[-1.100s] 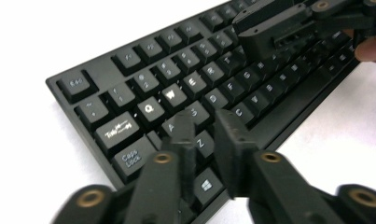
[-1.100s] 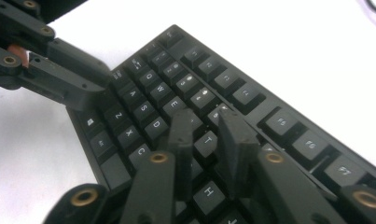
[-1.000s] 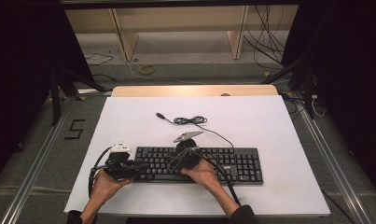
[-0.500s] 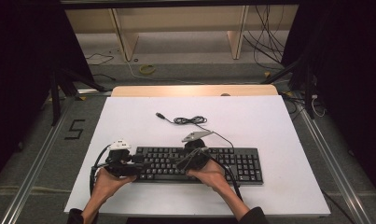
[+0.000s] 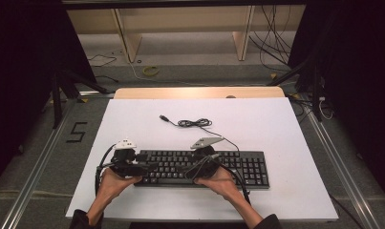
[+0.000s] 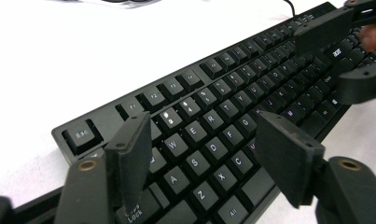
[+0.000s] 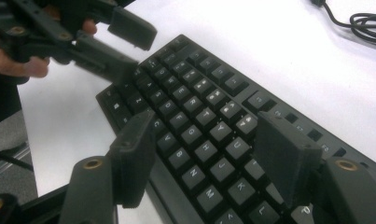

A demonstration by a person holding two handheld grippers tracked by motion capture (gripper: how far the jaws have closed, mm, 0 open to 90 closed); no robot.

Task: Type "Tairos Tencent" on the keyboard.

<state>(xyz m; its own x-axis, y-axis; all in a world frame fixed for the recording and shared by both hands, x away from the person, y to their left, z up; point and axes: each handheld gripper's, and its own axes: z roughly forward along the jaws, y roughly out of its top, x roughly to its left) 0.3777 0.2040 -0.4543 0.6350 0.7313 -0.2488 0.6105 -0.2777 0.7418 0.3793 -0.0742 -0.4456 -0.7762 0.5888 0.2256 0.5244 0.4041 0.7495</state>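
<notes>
A black keyboard [image 5: 238,167] lies along the front of the white table top [image 5: 276,129]. Its cable [image 5: 194,123] coils behind it and ends in a loose plug [image 5: 164,117]. My left gripper [image 5: 144,167] hovers over the keyboard's left end, pointing right, open after its jaws have just been opening. In its own view the left gripper [image 6: 202,135] frames letter keys of the keyboard [image 6: 223,93], pads clear of them. My right gripper [image 5: 187,169] points left over the middle keys, open as well, having just been opening. The right gripper [image 7: 204,126] stands above the keyboard [image 7: 195,93], holding nothing.
A wooden strip [image 5: 199,92] borders the table's far edge, with shelf legs [image 5: 125,36] on the floor beyond. Metal rails [image 5: 32,176] run along both sides. A "5" mark [image 5: 77,132] is on the floor at left. Bare white surface spreads right of and behind the keyboard.
Both grippers' jaws have opened. The right hand has shifted a little to the right along the keyboard. The left hand has stayed put, and the keyboard has not moved.
</notes>
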